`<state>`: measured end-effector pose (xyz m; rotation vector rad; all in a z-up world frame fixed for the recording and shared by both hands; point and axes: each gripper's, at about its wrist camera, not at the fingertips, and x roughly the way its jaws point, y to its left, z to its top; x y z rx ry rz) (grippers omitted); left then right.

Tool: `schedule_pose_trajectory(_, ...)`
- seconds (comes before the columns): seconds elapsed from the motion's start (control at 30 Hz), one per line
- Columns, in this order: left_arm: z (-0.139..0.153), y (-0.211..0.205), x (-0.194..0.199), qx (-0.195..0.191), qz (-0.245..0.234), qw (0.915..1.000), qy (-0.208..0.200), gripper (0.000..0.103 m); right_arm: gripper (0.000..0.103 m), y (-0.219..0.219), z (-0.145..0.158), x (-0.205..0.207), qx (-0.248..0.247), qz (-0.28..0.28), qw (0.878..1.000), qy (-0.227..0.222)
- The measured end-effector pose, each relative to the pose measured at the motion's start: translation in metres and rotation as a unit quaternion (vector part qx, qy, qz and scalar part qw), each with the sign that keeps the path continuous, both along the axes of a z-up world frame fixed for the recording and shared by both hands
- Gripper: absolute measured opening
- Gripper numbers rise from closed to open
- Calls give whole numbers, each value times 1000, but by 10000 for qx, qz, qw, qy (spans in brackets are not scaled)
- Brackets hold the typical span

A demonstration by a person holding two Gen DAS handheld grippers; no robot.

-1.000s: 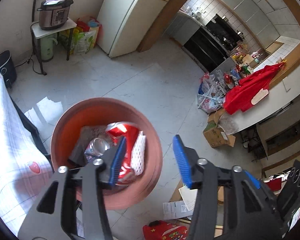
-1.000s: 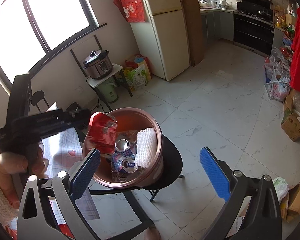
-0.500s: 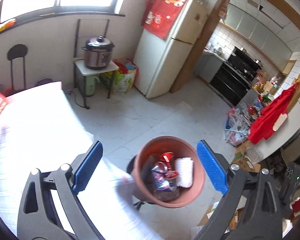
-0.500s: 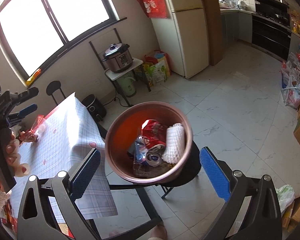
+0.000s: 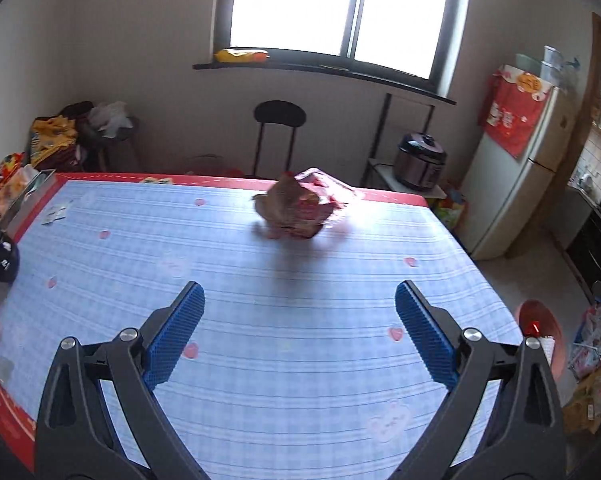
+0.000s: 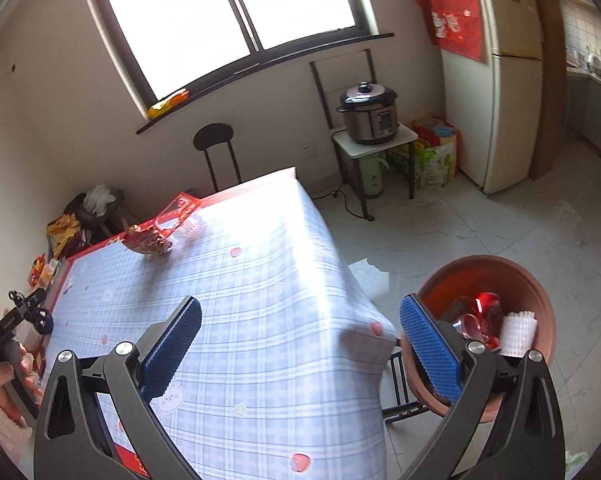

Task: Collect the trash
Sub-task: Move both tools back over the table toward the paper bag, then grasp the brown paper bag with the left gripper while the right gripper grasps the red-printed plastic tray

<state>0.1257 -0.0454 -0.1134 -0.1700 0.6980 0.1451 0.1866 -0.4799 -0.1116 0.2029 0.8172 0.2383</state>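
Note:
A crumpled red and brown wrapper lies near the far edge of the blue checked table; the right wrist view shows the same wrapper by a clear red-edged packet. My left gripper hangs open over the table, well short of the wrapper, nothing between its fingers. My right gripper is open and empty above the table's corner. The terracotta-coloured basin stands on a black stool to the right, holding crushed cans and white foam netting. A sliver of the basin shows past the table's right edge.
A black chair stands behind the table under the window. A rice cooker sits on a small stand, with a fridge to its right. Bags and clutter pile at the far left. A hand holds the left gripper's handle.
The left gripper dropped the red wrapper into the basin, opened wide and swung left over the table toward the far wrapper. The right gripper also turned left, so the basin slid to the right edge.

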Motion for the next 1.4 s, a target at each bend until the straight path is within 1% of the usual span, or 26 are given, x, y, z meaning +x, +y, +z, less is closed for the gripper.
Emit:
schedule_pose_trajectory(0.07, 0, 44, -11, -139, 286, 9995, 49, 95, 97, 30, 6, 10, -109, 134, 9998, -19)
schedule_pose_trajectory(0.13, -3, 79, -16, -270, 544, 9981, 58, 95, 97, 55, 11, 22, -64, 179, 9998, -15)
schedule_pose_trajectory(0.2, -4, 102, -15, -410, 658, 9970, 7, 95, 97, 79, 15, 34, -2, 196, 9998, -20)
schedule_pose_trajectory(0.3, -9, 116, -2, -716, 615, 9955, 17, 95, 97, 110, 17, 49, -1, 243, 9997, -13)
schedule_pose_trajectory(0.33, -12, 114, 2, -803, 578, 9951, 29, 95, 97, 120, 17, 54, -13, 264, 9996, -14)
schedule_pose_trajectory(0.47, -21, 104, 41, -1086, 329, 9935, 89, 95, 97, 151, 13, 68, -100, 360, 9993, 28)
schedule_pose_trajectory(0.63, -37, 90, 107, -1513, 8, 9881, 265, 95, 97, 174, 4, 77, -276, 381, 9988, 127)
schedule_pose_trajectory(0.7, -46, 80, 137, -1661, -16, 9856, 331, 95, 97, 177, -3, 79, -342, 331, 9987, 196)
schedule_pose_trajectory(0.77, -58, 72, 168, -1833, 61, 9824, 359, 97, 97, 177, -9, 82, -399, 260, 9985, 269)
schedule_pose_trajectory(0.87, -79, 59, 214, -2208, 100, 9739, 508, 97, 97, 173, -20, 86, -439, 121, 9982, 394)
schedule_pose_trajectory(0.93, -92, 49, 240, -2271, 90, 9718, 630, 97, 97, 170, -27, 88, -455, 24, 9978, 475)
schedule_pose_trajectory(1.0, -103, 41, 260, -2207, 121, 9731, 656, 97, 97, 168, -34, 90, -506, -47, 9972, 554)
schedule_pose_trajectory(1.07, -114, 40, 274, -2159, 267, 9733, 733, 97, 97, 166, -40, 93, -578, -79, 9964, 622)
schedule_pose_trajectory(1.1, -120, 43, 279, -2218, 382, 9712, 785, 97, 97, 166, -42, 94, -628, -66, 9960, 632)
schedule_pose_trajectory(1.17, -134, 53, 285, -2452, 653, 9628, 930, 97, 97, 168, -46, 96, -759, -21, 9950, 651)
schedule_pose_trajectory(1.23, -146, 63, 284, -2760, 794, 9519, 1065, 97, 97, 170, -49, 102, -799, 26, 9943, 707)
schedule_pose_trajectory(1.27, -150, 68, 282, -2860, 792, 9486, 1096, 96, 97, 171, -51, 105, -784, 49, 9942, 735)
schedule_pose_trajectory(1.3, -153, 71, 279, -2887, 758, 9480, 1101, 96, 97, 174, -53, 108, -758, 84, 9942, 755)
schedule_pose_trajectory(1.33, -154, 74, 276, -2894, 667, 9488, 1072, 90, 97, 177, -54, 112, -724, 133, 9944, 758)
schedule_pose_trajectory(1.37, -155, 77, 272, -2971, 464, 9483, 1012, 82, 97, 180, -56, 116, -665, 189, 9948, 749)
schedule_pose_trajectory(1.4, -155, 80, 268, -3085, 239, 9463, 938, 72, 97, 184, -58, 120, -574, 243, 9952, 755)
